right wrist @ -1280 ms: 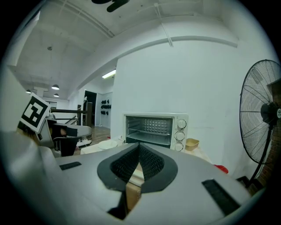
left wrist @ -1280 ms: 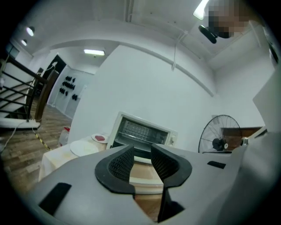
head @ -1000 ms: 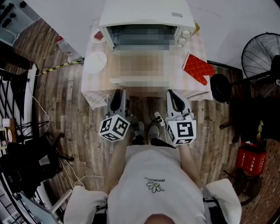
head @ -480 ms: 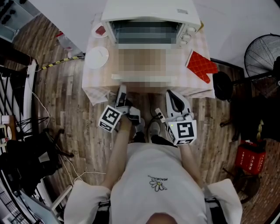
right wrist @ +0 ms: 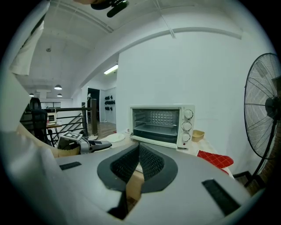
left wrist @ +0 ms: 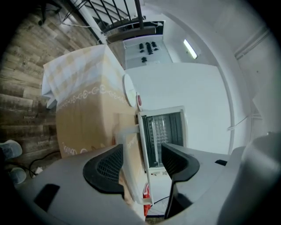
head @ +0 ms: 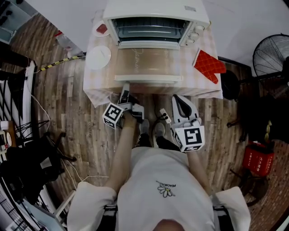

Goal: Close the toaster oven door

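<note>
Currently the toaster oven (head: 156,9) stands at the bench's (head: 97,85) back edge, its door (head: 146,61) lying open toward the front edge. The left gripper's (head: 126,89) jaws have just been opening wide and line up on the handle (head: 146,78) without touching it. The right gripper's (head: 179,99) jaws are closed and empty. Risk: an off-centre lift could slip off the handle.

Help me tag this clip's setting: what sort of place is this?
Probably a studio or workroom with a staged kitchen corner: a toaster oven on a cloth-covered table, a standing fan beside it.

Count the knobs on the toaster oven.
3, in a column on the oven's right side: top knob, middle knob, bottom knob. None looks hidden.
</note>
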`<state>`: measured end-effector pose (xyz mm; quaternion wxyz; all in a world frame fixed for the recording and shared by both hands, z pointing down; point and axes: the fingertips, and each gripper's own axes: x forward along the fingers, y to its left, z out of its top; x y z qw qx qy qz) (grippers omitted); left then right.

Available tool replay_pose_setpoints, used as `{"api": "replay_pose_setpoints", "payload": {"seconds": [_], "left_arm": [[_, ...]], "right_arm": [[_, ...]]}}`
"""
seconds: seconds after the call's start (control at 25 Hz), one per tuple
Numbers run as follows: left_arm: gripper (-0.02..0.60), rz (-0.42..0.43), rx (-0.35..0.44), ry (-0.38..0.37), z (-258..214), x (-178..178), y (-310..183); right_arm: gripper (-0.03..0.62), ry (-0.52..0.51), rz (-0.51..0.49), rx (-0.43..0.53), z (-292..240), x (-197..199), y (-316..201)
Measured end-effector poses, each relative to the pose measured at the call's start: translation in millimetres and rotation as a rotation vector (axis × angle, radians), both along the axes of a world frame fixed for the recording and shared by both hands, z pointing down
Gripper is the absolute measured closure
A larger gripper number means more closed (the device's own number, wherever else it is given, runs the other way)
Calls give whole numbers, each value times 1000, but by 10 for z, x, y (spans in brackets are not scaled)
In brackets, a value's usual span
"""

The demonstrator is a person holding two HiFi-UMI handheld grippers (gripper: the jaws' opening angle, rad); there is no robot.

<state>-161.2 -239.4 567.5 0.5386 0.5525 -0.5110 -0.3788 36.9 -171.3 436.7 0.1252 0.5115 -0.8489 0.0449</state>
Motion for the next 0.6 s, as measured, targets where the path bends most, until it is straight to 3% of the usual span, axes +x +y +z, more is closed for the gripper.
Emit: {"api": "replay_pose_setpoints", "payload": {"seconds": [0.6], "left_arm": [[333,0,-29,59,290,-47,-51]], "right_arm": [[585,32,34,-33,111,10,40]]}}
